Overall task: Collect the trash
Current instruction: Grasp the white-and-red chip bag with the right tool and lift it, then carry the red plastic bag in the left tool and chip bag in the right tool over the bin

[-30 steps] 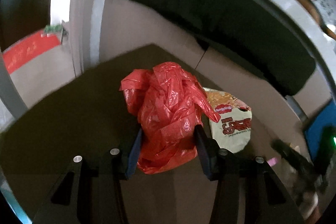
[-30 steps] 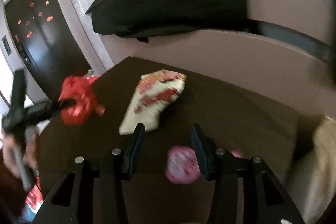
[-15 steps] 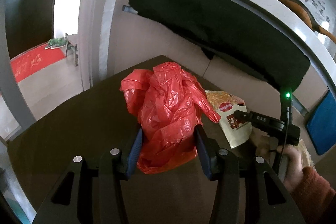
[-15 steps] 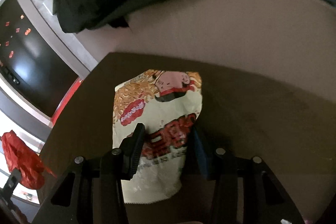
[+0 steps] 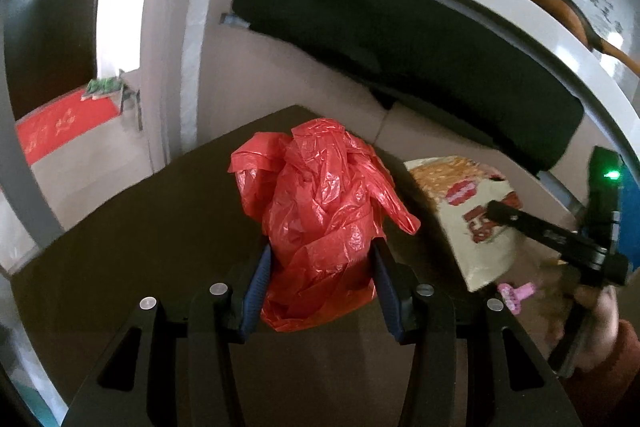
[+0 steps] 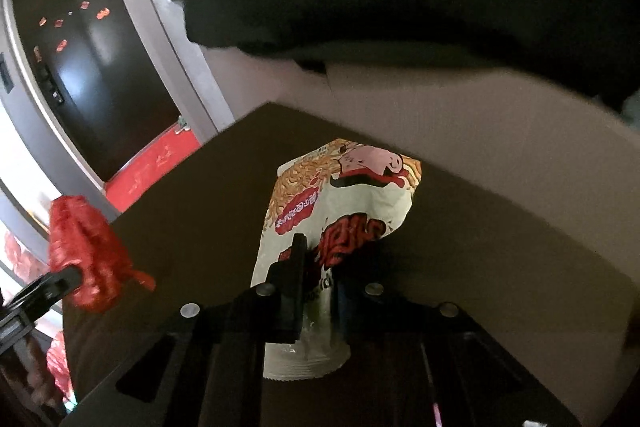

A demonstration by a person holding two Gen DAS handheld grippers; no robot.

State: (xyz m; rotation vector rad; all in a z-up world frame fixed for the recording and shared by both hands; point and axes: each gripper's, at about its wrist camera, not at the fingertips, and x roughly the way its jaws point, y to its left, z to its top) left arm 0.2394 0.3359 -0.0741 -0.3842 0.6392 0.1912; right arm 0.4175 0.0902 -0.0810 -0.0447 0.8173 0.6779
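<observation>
My left gripper (image 5: 320,255) is shut on a crumpled red plastic bag (image 5: 320,211) and holds it above the dark brown table (image 5: 140,247). The bag also shows at the left of the right wrist view (image 6: 86,251). My right gripper (image 6: 318,259) is shut on a cream noodle packet (image 6: 340,203) with red print, which is lifted off the table. In the left wrist view the packet (image 5: 464,211) is pinched by the right gripper (image 5: 490,211) at the right.
A small pink wrapper (image 5: 516,295) lies on the table by the right hand. A beige sofa with a black cover (image 5: 400,39) stands behind the table. A red mat (image 5: 60,127) lies on the floor at the left.
My right gripper has moved over the noodle packet, closed on it and raised it off the table. My left gripper keeps holding the red bag, nearly still.
</observation>
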